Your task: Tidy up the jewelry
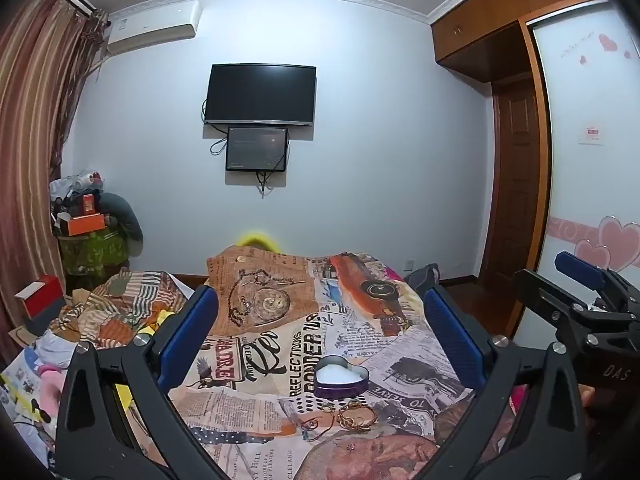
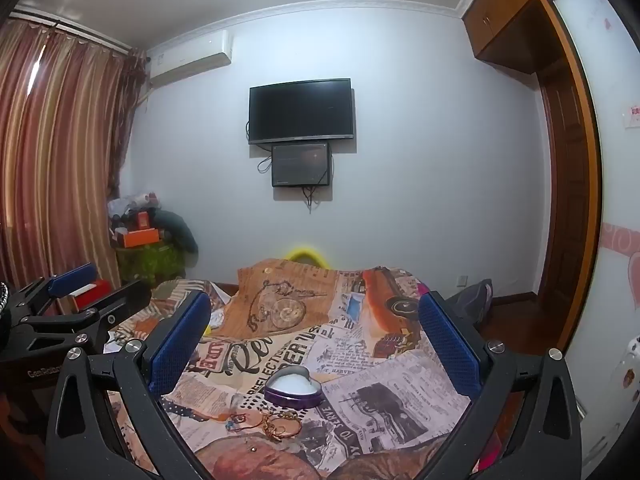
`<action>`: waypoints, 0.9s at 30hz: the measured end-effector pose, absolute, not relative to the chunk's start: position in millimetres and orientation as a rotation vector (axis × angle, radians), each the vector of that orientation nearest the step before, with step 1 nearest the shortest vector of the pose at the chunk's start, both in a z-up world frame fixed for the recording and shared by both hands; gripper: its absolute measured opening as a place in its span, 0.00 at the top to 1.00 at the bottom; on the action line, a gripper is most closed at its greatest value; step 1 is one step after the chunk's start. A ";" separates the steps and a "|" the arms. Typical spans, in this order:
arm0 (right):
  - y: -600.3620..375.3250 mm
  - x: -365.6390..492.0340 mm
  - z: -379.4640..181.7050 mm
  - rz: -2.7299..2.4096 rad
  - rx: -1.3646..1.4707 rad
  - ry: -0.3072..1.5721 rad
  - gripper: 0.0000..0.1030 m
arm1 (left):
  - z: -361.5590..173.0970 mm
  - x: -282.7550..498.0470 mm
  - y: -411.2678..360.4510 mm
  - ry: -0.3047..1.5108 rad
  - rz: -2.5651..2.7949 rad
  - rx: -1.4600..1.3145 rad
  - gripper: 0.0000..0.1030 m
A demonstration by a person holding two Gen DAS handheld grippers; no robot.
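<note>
A purple heart-shaped tin [image 1: 341,376] [image 2: 293,390] with a white lining stands open on a newspaper-print cloth [image 1: 256,400] [image 2: 400,396]. Just in front of it lie a gold chain bracelet [image 1: 356,416] [image 2: 282,424], a small ring [image 1: 327,406], a thin cord bracelet [image 1: 316,426] [image 2: 240,420] and a tiny stud [image 1: 351,447] [image 2: 253,448]. My left gripper [image 1: 322,336] [image 2: 100,286] hovers open above and short of the jewelry. My right gripper [image 2: 314,340] [image 1: 560,276] is beside it, also open. Nothing is between either pair of blue pads.
A bed with rumpled striped fabric [image 1: 116,312] and a red box [image 1: 40,296] lies to the left. A yellow chair back [image 1: 258,239] shows behind the cloth. A wooden wardrobe [image 1: 520,200] and door stand at the right, a TV [image 1: 260,94] on the far wall.
</note>
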State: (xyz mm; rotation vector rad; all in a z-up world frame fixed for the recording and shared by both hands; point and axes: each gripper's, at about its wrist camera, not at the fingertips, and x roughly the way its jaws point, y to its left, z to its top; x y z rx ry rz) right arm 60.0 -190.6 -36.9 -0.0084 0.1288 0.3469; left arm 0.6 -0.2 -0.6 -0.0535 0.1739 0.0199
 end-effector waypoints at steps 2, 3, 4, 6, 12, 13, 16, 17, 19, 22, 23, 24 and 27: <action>-190.7 60.2 -36.9 0.348 -0.007 0.128 0.00 | -2.5 2.8 -3.4 0.179 0.011 -0.045 0.00; -190.8 60.2 -36.8 0.348 -0.006 0.128 0.00 | -1.1 3.4 -1.4 0.185 0.005 -0.050 0.00; -190.9 60.1 -36.7 0.348 -0.005 0.128 0.00 | -0.9 4.2 -4.8 0.190 0.008 -0.038 0.00; -191.9 57.8 -40.5 0.348 -0.006 0.129 0.00 | -0.5 2.7 -7.6 0.193 0.004 -0.030 0.00; -192.7 58.5 -42.7 0.348 -0.002 0.135 0.00 | -2.6 4.4 -5.4 0.195 -0.003 -0.044 0.00; -193.2 57.7 -43.1 0.347 -0.001 0.135 0.00 | -3.1 5.1 -5.2 0.196 -0.003 -0.046 0.00; -192.9 57.8 -41.5 0.348 -0.003 0.139 0.00 | -3.5 5.4 -3.4 0.198 -0.006 -0.052 0.00; -192.9 59.2 -41.6 0.348 -0.003 0.139 0.00 | -3.9 5.4 -2.9 0.198 -0.005 -0.054 0.00; -192.1 58.0 -43.0 0.348 -0.003 0.141 0.00 | -4.6 7.0 -3.0 0.202 -0.004 -0.054 0.00; -190.3 61.4 -45.0 0.348 -0.002 0.148 0.00 | -6.1 9.4 -5.0 0.207 -0.003 -0.051 0.00; -190.7 61.1 -45.2 0.348 0.000 0.150 0.00 | -7.7 10.1 -5.7 0.208 -0.003 -0.050 0.00; -190.9 60.3 -45.7 0.348 0.000 0.151 0.00 | -8.3 10.6 -5.7 0.209 -0.004 -0.051 0.00; -191.2 60.9 -46.1 0.347 0.001 0.155 0.00 | -9.3 12.0 -5.9 0.215 -0.005 -0.053 0.00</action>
